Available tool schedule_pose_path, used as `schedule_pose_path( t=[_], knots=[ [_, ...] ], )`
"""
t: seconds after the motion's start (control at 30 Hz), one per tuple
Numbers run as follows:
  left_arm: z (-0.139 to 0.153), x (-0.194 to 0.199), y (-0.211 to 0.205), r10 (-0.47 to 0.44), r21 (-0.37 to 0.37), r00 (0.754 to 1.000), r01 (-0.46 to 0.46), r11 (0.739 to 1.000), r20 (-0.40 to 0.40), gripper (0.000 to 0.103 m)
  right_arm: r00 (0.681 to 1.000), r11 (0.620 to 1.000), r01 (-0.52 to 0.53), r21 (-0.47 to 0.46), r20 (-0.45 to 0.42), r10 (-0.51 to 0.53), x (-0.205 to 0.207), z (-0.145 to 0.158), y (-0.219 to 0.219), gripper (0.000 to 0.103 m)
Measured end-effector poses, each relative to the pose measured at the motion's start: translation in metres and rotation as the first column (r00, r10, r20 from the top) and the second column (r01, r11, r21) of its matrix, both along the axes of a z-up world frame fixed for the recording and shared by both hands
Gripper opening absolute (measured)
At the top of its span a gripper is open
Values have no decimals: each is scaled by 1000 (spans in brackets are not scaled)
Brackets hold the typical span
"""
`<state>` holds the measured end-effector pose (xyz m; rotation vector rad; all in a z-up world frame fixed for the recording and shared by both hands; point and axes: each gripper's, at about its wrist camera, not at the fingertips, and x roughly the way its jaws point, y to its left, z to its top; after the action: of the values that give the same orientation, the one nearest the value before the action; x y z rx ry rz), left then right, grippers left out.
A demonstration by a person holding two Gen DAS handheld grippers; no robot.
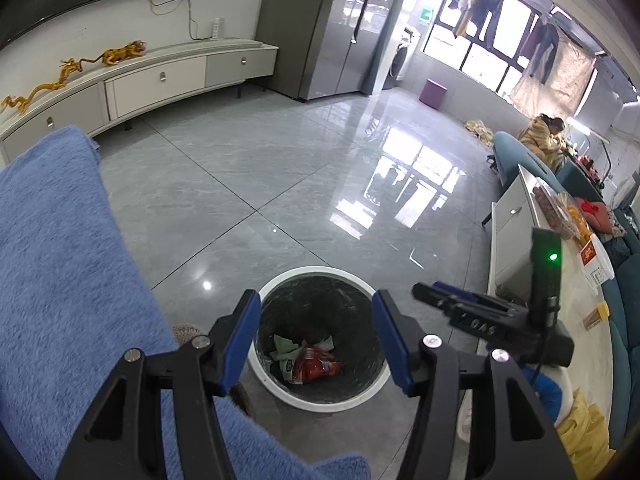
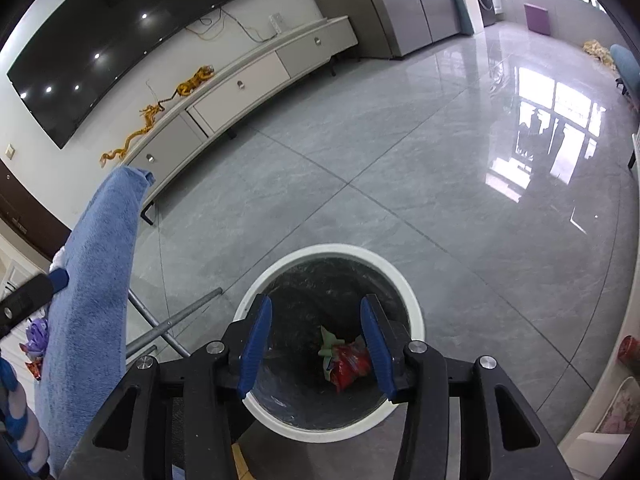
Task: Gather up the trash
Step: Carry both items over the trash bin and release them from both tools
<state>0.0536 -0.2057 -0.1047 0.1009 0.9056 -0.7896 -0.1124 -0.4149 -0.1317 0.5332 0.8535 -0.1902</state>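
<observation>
Trash point(image 1: 310, 362) in bin point(image 1: 320, 272), tiled floor point(image 1: 248, 168)

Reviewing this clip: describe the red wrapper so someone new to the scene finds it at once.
Start at the round white-rimmed trash bin on the grey tiled floor, below both open grippers. Look down inside its black liner to the bottom. The red snack wrapper lies there, crumpled against pale green paper scraps; it is the only red piece in the bin.

We note each hand-held gripper, left point(image 1: 316, 344) and right point(image 2: 316, 346): black frame, blue finger pads point(image 1: 240, 340), silver screws point(image 2: 417, 346).
</observation>
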Motion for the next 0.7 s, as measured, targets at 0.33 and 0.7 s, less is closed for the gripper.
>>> schedule_pose_path(
  t=[0.33, 0.7],
  knots=[
    [39, -21, 71, 76, -60, 992, -70, 996, 99, 63, 995, 996, -27, -88, 89, 35, -7, 62, 31, 46],
    [75, -45, 190, 253, -131, 940, -227, 965, 228, 67, 964, 974, -112, -196, 218, 154, -4, 149, 91, 50]
  ],
)
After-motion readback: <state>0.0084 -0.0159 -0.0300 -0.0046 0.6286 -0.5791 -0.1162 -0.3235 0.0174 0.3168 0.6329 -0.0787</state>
